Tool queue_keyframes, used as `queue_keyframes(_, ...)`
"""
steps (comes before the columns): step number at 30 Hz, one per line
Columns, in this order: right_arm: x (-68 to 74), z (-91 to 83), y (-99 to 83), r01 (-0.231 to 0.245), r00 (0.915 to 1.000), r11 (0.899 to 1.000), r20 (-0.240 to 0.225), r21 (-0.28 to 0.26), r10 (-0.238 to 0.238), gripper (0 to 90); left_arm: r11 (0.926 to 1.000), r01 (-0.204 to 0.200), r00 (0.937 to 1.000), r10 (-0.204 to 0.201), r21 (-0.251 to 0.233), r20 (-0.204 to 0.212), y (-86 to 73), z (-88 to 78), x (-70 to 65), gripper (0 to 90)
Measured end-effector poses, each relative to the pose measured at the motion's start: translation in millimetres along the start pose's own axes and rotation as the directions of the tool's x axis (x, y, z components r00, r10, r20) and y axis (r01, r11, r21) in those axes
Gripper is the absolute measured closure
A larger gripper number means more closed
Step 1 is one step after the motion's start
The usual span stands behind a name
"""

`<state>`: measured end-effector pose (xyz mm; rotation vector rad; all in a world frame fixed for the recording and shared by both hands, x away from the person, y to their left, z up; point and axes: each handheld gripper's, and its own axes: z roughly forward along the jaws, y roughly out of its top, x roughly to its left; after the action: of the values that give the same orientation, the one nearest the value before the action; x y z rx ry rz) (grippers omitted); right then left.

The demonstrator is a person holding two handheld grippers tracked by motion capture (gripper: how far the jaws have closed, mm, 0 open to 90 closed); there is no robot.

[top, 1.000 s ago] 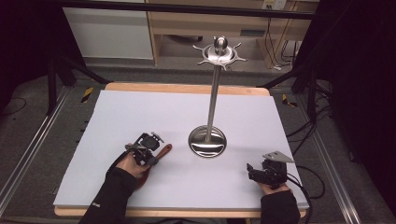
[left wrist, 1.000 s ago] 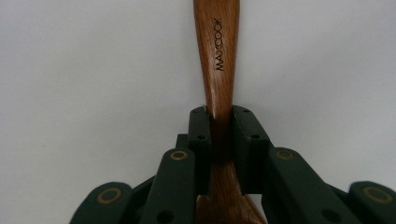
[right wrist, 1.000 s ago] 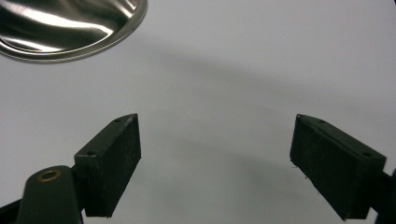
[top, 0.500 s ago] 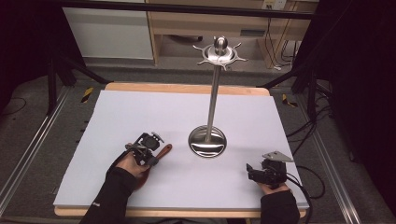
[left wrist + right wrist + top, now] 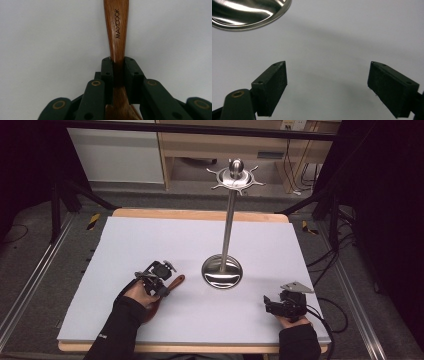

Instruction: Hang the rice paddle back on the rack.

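High view puts your left gripper at lower left of the frame, clamped on a wooden spoon that lies on the white table sheet; the handle pokes out toward the centre, and a brown rounded part shows under your hand. Left gripper view shows both pads pinching the narrow neck of the handle, which runs up to the top edge with the printed word MAXCOOK along it. Your right gripper rests at lower right of the high view, well apart from the spoon. In the right gripper view its jaws stand wide with nothing between them. The steel stand rises at centre frame, between the two grippers.
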<state>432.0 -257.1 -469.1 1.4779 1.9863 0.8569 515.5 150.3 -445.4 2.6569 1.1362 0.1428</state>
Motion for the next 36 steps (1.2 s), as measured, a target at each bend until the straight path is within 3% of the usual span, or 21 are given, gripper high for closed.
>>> queue_keyframes(12, 0.1, -0.8, 0.1, -0.004, 1.0, 1.0, 0.001, -0.003, 0.004, 16.2, 0.9994, -0.02, 0.9998, 0.02, -0.026, -0.008, -3.4, -3.4, -1.1, 78.2)
queue_keyframes(23, -0.1, -1.3, 0.1, -0.003, 1.0, 1.0, 0.002, -0.006, 0.003, 16.2, 0.9972, -0.023, 0.9995, 0.024, -0.072, 0.02, -11.2, -13.7, -1.0, 78.2)
queue_keyframes(36, 0.1, -1.4, 0.0, -0.004, 1.0, 1.0, 0.004, -0.007, 0.004, 16.2, 0.9875, -0.027, 0.999, 0.032, -0.155, 0.03, -22.7, -33.7, -2.6, 78.3)
